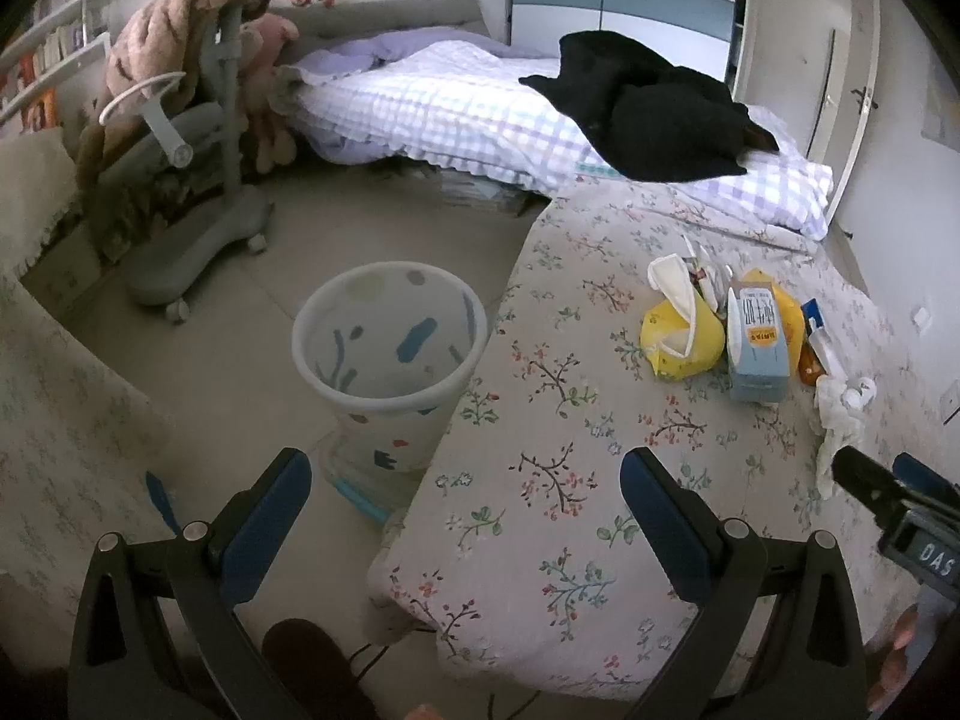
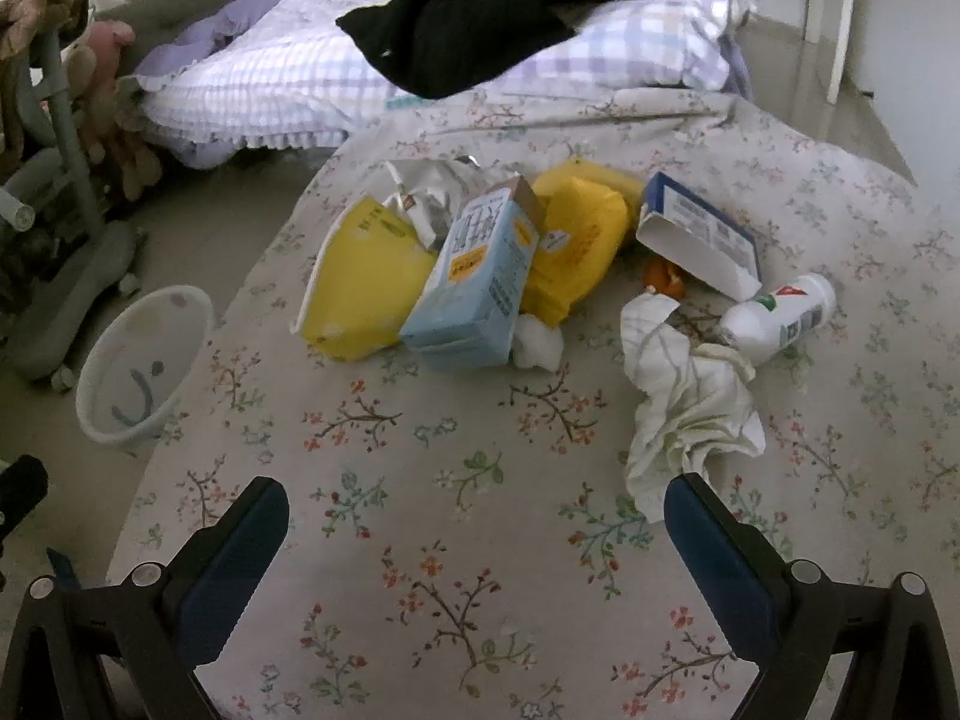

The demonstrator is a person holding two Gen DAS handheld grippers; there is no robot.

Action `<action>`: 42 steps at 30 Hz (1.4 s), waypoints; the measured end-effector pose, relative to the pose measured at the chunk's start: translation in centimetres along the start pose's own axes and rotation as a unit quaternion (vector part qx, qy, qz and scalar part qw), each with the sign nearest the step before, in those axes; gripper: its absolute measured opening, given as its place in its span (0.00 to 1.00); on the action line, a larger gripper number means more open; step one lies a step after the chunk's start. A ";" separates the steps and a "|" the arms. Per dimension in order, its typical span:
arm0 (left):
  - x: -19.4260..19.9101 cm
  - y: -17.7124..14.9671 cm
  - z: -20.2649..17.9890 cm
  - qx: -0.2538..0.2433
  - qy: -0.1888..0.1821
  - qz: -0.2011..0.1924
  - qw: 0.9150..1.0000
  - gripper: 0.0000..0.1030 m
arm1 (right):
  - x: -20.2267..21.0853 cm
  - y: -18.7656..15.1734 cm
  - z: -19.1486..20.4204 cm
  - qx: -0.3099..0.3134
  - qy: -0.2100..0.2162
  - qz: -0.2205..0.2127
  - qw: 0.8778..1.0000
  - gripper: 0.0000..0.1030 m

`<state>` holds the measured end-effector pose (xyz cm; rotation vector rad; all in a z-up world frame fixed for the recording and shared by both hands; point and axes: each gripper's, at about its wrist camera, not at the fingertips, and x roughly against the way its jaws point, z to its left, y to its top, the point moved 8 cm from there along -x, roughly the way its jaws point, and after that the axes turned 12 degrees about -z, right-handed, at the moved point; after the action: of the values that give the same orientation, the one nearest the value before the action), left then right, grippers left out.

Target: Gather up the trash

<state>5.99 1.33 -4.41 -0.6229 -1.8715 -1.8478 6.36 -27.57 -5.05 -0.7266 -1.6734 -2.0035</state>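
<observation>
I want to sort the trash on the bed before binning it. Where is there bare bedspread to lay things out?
The floral bedspread is bare between the right gripper and the trash pile, up to the crumpled tissue. It is crowded around the blue carton, yellow packs and white bottle.

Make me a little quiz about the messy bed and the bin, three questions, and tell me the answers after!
1. True or false: the right gripper is holding the crumpled tissue.
2. Where does the bin stand: A) on the bed, B) on the floor beside the bed, C) on the chair?
3. What colour is the milk carton lying between the two yellow packets?

Key: 1. False, both grippers are open and empty. 2. B. 3. Light blue.
</observation>
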 end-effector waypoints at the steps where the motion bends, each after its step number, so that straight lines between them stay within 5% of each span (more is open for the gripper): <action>1: -0.1 0.1 -0.1 0.000 0.001 0.000 1.000 1.00 | 0.1 0.3 -0.1 0.003 0.000 0.000 1.000 1.00; 8: -1.9 1.6 -1.4 -0.026 -0.023 0.006 0.999 1.00 | 0.1 4.3 -1.8 -0.010 0.015 0.007 1.000 1.00; 15: -5.7 4.4 -6.3 -0.057 -0.105 0.061 0.991 1.00 | -2.5 9.7 -8.7 -0.047 -0.033 0.008 0.998 1.00; 19: -8.3 5.2 -8.6 -0.047 -0.125 0.053 0.990 1.00 | -4.5 10.4 -12.7 -0.062 -0.064 0.023 0.996 1.00; 24: -11.5 4.5 -12.2 -0.017 -0.175 0.104 0.979 0.97 | -7.4 8.1 -18.5 -0.113 -0.091 0.083 0.986 1.00; 30: -14.5 3.4 -15.5 0.026 -0.223 0.154 0.962 0.70 | -10.1 6.4 -22.6 -0.176 -0.114 0.121 0.970 0.99; 39: -16.0 2.6 -17.3 0.068 -0.251 0.182 0.948 0.25 | -13.1 2.2 -22.5 -0.239 -0.079 0.196 0.948 0.74; 42: -16.2 2.7 -17.1 0.078 -0.251 0.184 0.947 0.17 | -13.7 2.0 -21.6 -0.259 -0.049 0.201 0.943 0.62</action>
<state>20.54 -15.93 -11.65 -1.3799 -1.9969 -1.3664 15.57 -49.21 -15.15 -1.2508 -0.9246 -2.1292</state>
